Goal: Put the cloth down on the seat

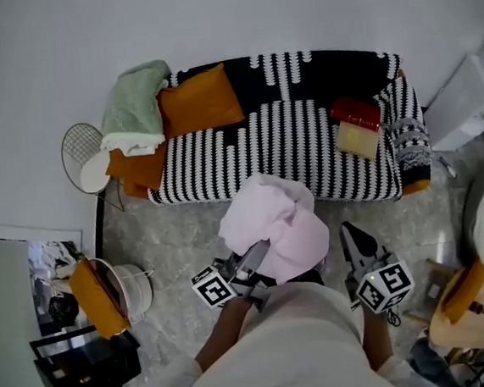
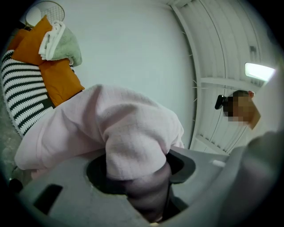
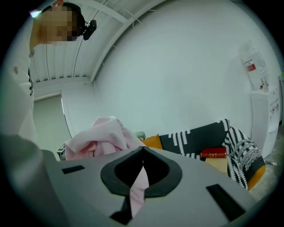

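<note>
Here left tool (image 1: 256, 253) and right tool (image 1: 353, 235) pinch the bunched pink cloth (image 1: 275, 223), bulging toward the sofa (image 1: 288, 141).

orange cushion (image 1: 201, 100), red book (image 1: 355, 111)

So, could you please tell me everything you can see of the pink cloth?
The pink cloth is pale, soft and fleecy-looking, bunched into a loose crumpled bundle. It is held in the air in front of the striped sofa, not yet on the seat. The left gripper is clamped on a thick fold of it, and a thin strip shows between the closed jaws of the right gripper.
</note>
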Demonstrator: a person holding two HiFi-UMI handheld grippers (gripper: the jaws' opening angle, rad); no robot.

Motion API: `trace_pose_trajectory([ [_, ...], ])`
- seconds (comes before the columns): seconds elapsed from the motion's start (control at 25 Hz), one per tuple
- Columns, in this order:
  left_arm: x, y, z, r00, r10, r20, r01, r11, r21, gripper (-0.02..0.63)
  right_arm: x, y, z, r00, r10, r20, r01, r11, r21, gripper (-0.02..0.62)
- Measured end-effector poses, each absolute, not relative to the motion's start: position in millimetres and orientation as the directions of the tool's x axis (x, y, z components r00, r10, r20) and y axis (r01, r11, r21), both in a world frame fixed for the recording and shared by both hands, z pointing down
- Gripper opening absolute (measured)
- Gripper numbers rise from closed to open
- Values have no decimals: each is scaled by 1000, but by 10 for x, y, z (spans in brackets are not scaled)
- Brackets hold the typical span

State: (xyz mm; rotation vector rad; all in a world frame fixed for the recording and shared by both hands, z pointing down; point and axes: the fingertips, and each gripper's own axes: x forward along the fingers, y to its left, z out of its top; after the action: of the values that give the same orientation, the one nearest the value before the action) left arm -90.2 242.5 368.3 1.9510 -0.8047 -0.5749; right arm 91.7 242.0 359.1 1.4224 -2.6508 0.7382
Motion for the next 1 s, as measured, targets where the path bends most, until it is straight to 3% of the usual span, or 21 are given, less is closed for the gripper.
trace_pose_trajectory([
  [1.0, -1541, 802, 3972, 764, -645, -17, -276, -351, 895, 213, 61, 1057, 3519, -508, -802, 316, -851, 409, -329, 6],
])
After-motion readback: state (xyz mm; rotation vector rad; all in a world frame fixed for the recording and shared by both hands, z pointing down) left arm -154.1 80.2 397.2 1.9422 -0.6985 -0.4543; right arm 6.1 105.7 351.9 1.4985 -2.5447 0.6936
